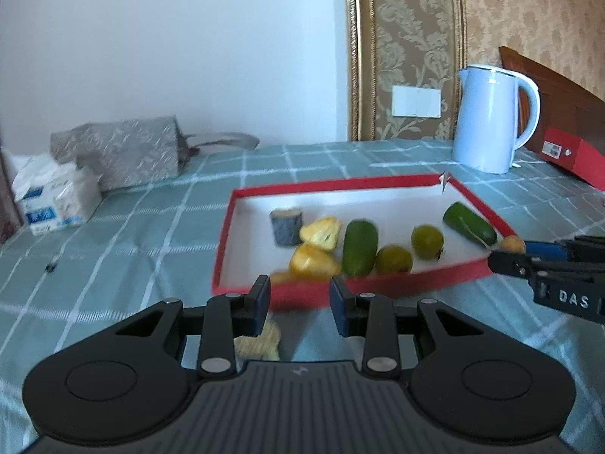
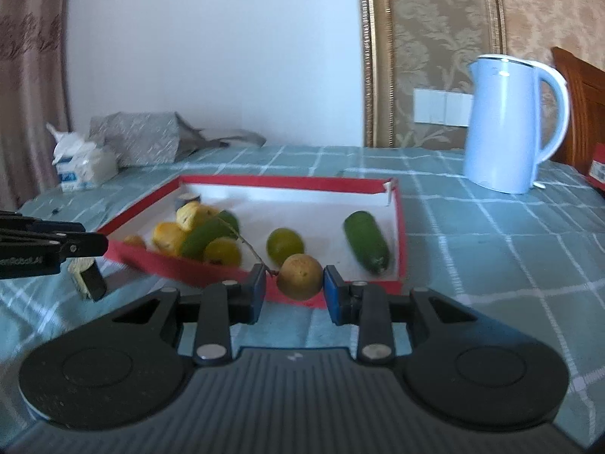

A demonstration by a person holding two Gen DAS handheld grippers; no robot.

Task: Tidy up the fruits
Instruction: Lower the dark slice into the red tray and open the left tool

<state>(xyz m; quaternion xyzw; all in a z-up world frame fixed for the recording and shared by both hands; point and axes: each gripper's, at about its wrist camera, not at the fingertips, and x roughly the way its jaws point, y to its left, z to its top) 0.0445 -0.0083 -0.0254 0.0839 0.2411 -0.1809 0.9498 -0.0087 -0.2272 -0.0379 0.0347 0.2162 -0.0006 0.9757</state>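
A shallow red-rimmed tray (image 1: pixel 242 238) (image 2: pixel 401 227) lies on the checked cloth and holds several fruits: green mango-like ones (image 1: pixel 360 247) (image 2: pixel 366 241), round green ones (image 1: pixel 427 241) (image 2: pixel 284 244), yellow pieces (image 1: pixel 320 232) (image 2: pixel 168 237) and a small grey cup (image 1: pixel 286 226). My right gripper (image 2: pixel 294 289) is shut on a small round brown fruit (image 2: pixel 300 276) with a thin stem, at the tray's near edge; it also shows in the left wrist view (image 1: pixel 512 244). My left gripper (image 1: pixel 299 302) is open and empty just before the tray's near rim, above a pale ridged piece (image 1: pixel 259 344) (image 2: pixel 80 266) on the cloth.
A light blue kettle (image 1: pixel 491 117) (image 2: pixel 510 121) stands behind the tray to the right. A tissue pack (image 1: pixel 53 196) and a grey bag (image 1: pixel 121 151) are at the far left. A red box (image 1: pixel 571 155) lies at the far right.
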